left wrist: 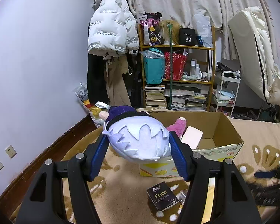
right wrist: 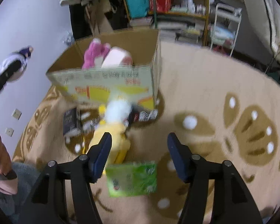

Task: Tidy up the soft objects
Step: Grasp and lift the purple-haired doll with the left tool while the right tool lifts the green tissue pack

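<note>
Left hand-held gripper (left wrist: 138,149) clamped on lavender-haired plush doll (left wrist: 140,140) above rug (left wrist: 121,196); cardboard box (left wrist: 224,130) holds pink plush (left wrist: 178,126); right hand-held gripper (right wrist: 139,149), jaws apart, empty, over blurred, apparently yellow plush (right wrist: 110,134); sorting unfinished.

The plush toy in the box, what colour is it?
Pink. The plush toy lies inside the cardboard box, clearest in the right wrist view.

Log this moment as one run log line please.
left tongs: gripping lilac plush doll | right tongs: open above green packet | cardboard box: pink plush inside
</note>
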`<state>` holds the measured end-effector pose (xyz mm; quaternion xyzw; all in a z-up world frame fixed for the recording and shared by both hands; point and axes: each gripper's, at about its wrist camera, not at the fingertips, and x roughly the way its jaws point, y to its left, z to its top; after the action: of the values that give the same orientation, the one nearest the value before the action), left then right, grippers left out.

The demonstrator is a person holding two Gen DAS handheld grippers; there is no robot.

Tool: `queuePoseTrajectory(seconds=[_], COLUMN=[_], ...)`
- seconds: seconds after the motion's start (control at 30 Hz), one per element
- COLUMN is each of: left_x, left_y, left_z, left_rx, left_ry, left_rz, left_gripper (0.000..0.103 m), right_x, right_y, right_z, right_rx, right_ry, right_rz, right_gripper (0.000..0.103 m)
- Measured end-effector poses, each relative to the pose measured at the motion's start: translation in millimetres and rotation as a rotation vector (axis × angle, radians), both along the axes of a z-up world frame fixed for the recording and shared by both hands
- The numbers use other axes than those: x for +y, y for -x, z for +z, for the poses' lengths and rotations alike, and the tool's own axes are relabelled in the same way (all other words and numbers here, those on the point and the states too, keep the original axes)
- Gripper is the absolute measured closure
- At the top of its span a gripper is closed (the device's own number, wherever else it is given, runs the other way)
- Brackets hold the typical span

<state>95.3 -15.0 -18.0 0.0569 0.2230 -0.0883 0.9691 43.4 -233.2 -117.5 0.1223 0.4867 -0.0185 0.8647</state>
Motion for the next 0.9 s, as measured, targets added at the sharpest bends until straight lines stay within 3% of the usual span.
queuePoseTrajectory(seconds=[0.13,0.27,0.37,0.5,0.67,0.73,0.9], left_x=[0.5,0.4,0.5,-0.2,-1.9,-2.5,-5.8], left_y=[-0.4,0.0,2.7,4.1,6.3,7.6,11.2], left_z=[0.7,1.0,1.5,1.7,1.3,1.1,0.4], left_rx=[-0.003,-0.001,-0.002,-0.002,0.000,0.001,0.002], left_ry=[-0.001,0.001,0.001,0.000,0.001,0.000,0.000], left_rz=[-0.001,-0.002,-0.004,-0.005,-0.005,-0.008,-0.016], left_gripper=[0.039,0.039,0.039,0.039,0.039,0.039,0.039], right_x=[6.3,10.7,7.7,0.7,-2.1,-0.2,2.4], right_y=[3.4,6.8,3.8,-4.5,-5.2,-3.1,3.5], right_z=[-12.7,-14.2,-22.6,-50.6,-72.4,-68.6,-35.2], right_rx=[0.073,0.082,0.117,0.235,0.307,0.290,0.124], right_ry=[-0.016,-0.009,-0.030,-0.120,-0.220,-0.200,-0.122], right_rz=[0.017,0.024,0.016,0.005,-0.010,-0.005,-0.015], right_gripper=[0.036,0.015,0.015,0.015,0.018,0.019,0.019])
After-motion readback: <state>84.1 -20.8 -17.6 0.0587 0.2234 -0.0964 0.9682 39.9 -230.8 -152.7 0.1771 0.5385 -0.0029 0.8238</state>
